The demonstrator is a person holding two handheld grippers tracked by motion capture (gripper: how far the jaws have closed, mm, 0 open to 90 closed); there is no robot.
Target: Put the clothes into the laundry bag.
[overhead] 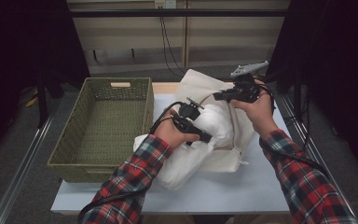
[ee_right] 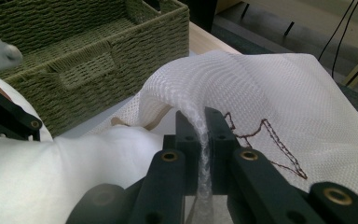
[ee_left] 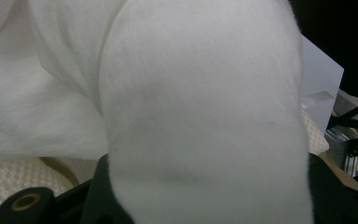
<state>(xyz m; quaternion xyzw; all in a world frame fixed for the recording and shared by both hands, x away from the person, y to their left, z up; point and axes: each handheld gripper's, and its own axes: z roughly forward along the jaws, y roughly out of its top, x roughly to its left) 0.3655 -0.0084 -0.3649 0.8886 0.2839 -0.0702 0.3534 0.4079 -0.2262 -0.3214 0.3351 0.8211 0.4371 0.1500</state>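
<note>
The right gripper (ee_right: 204, 140) is pinched tight on the edge of a white mesh laundry bag (ee_right: 270, 93), holding its mouth lifted above the tabletop (overhead: 242, 186). The left gripper (overhead: 196, 130) is closed part-way on a thick fold of a white cloth (overhead: 186, 158), which bulges between its jaws in the left gripper view and looks like a towel or a garment. Most of the cloth lies bunched on the tabletop at the bag's opening, with its front part pushed in under the raised mesh. A green woven basket (overhead: 102, 126) stands just beside it on the left, with nothing in it as far as can be seen.

The work in hand seems to be stuffing the cloth into the bag, and it looks about half done.

What could go wrong from here:
- The mesh is thin and slippery; if the left gripper pushes hard against it, the edge may slide out of the right gripper and the mouth would drop shut.
- The left gripper holds only one fold. The rest of the cloth trails outside and may drag or catch on the bag's rim, so part of it stays out.
- Pushing the bulk forward could shove the whole bag across the tabletop towards its far edge rather than fill it.
</note>
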